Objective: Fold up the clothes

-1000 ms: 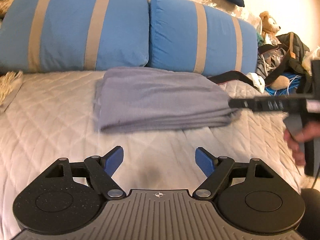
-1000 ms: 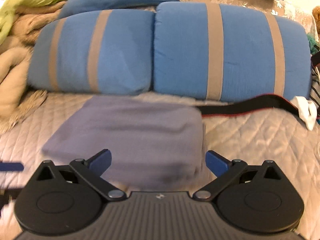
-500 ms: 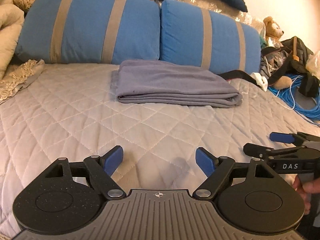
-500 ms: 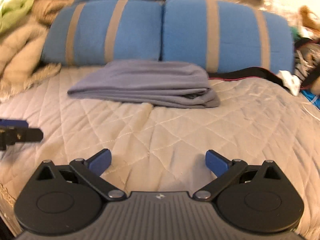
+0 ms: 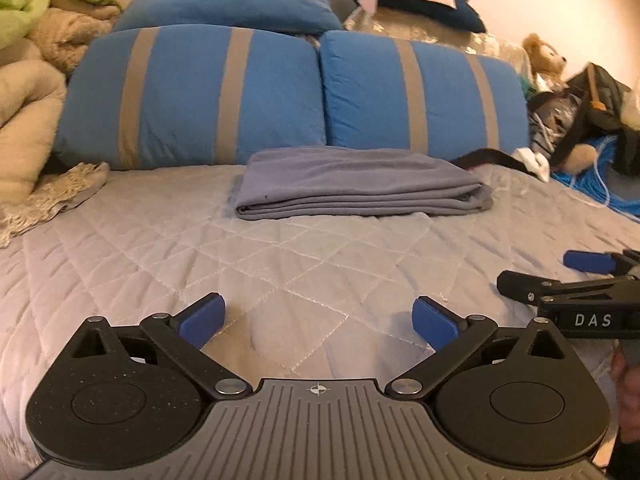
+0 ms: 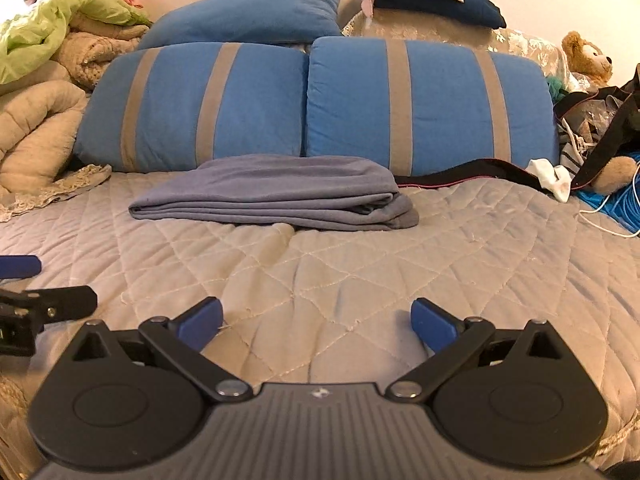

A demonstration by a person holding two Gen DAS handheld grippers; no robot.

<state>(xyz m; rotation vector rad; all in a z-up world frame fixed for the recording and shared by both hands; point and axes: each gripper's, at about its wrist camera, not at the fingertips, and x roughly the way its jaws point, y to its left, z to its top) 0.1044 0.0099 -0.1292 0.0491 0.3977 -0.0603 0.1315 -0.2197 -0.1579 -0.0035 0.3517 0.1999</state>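
A: Where is the grey garment (image 5: 360, 182) lying?

B: Folded flat into a stack of layers on the quilted bed cover (image 5: 280, 264), just in front of the two blue striped pillows (image 5: 192, 96). Its far edge sits right at the pillows' base; I can't tell whether it touches them.

A: And the left claw (image 5: 318, 320)?

B: Low over the quilt at the near end of the bed, well apart from the garment, which sits ahead of it and slightly to the right of centre. Its jaws have just been opening and now stand wide, with only bare quilt between the blue pads (image 5: 202, 318).

A: The right claw (image 6: 316, 320)?

B: Also spread wide and holding nothing. From its own camera the garment (image 6: 276, 194) lies ahead and a little to the left, again with a broad stretch of quilt between. Neither claw touches the cloth.

A: Can each claw see the other?

B: Yes. The right claw shows at the right edge of the left view, with a hand (image 5: 628, 396) behind it. The left one pokes in at the left edge of the right view.

A: Anything beside the garment?

B: A black strap (image 6: 468, 174) runs off to its right along the pillows' foot, ending near a white sock (image 6: 550, 178). A teddy bear (image 6: 586, 58) sits up in the far right corner, and bunched blankets (image 6: 36, 128) are piled at the left.
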